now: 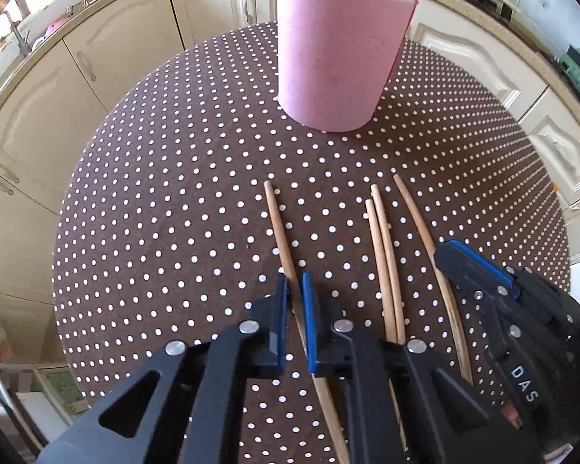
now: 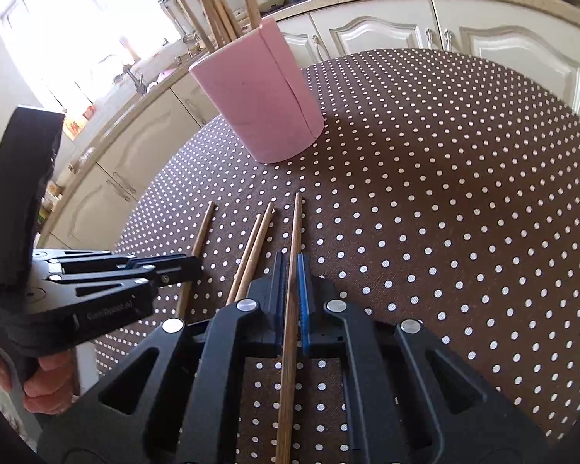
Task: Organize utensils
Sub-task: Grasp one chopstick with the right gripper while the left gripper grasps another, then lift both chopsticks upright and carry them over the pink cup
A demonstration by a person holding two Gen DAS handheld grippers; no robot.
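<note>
On the brown polka-dot counter (image 1: pixel 174 212), each hand-held gripper pinches one wooden chopstick: left hand-held gripper (image 1: pixel 295 297) the leftmost chopstick (image 1: pixel 278 228), right hand-held gripper (image 2: pixel 290 290) the darker one (image 2: pixel 295 228). Lift level, then tip ends into the pink cylindrical holder (image 1: pixel 336 58).

You have four loose chopsticks (image 1: pixel 382 255) lying near one pink holder (image 1: pixel 336 58), several more sticks (image 2: pixel 212 4) standing inside it, two grippers (image 1: pixel 295 290).
</note>
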